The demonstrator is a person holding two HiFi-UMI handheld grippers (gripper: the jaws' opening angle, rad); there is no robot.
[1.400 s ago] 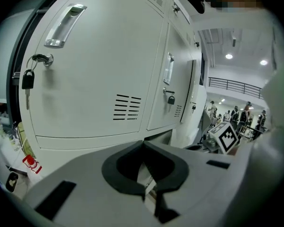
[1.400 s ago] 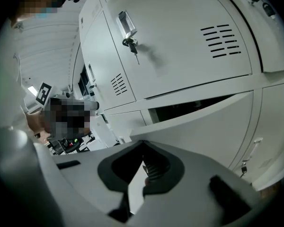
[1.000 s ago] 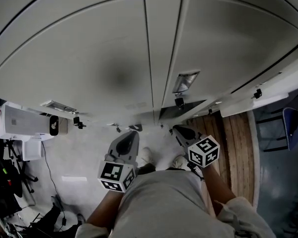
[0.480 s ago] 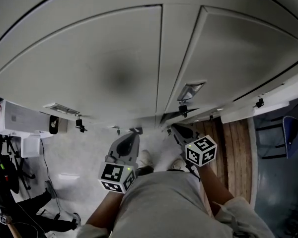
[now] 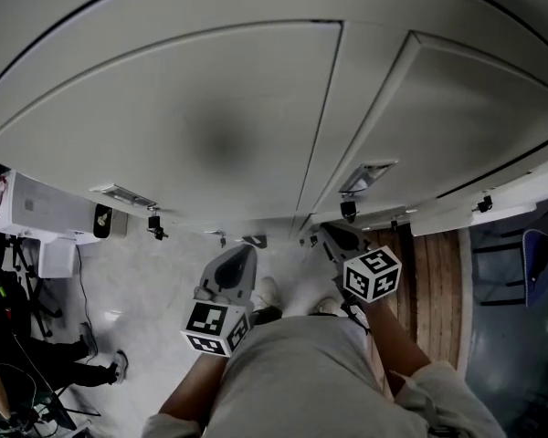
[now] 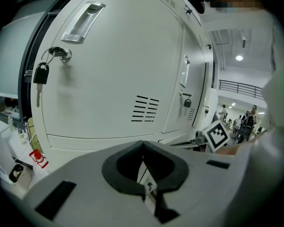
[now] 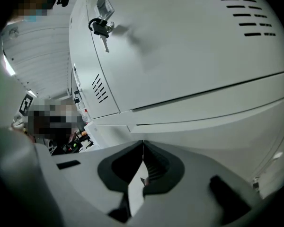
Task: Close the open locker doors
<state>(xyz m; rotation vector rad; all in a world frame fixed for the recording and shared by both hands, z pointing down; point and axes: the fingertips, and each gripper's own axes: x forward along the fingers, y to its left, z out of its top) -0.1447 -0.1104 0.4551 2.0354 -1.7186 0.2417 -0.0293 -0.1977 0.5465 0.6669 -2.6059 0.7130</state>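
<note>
Facing the door [image 5: 457, 108], seemingly ajar just ahead, with left gripper [image 5: 248, 245] and right gripper [image 5: 321, 234] jaws pressed together and empty, we judge it stiff, light sheet metal, best pushed beside its handle [image 5: 366, 177].

The head camera looked steeply down from above the person at the pale locker doors [image 5: 210, 135], which filled its upper half, with the left gripper [image 5: 245, 247] and right gripper [image 5: 326, 235] low at centre over the floor [image 5: 164, 281]. The left gripper camera rode low, facing along its fingers [image 6: 128, 162] and up at a near door [image 6: 113, 70] with a padlock [image 6: 40, 73]. It shared the right gripper's marker cube [image 6: 217, 135] with the head view, while the right gripper camera sat closer against another door, which filled its frame.
</note>
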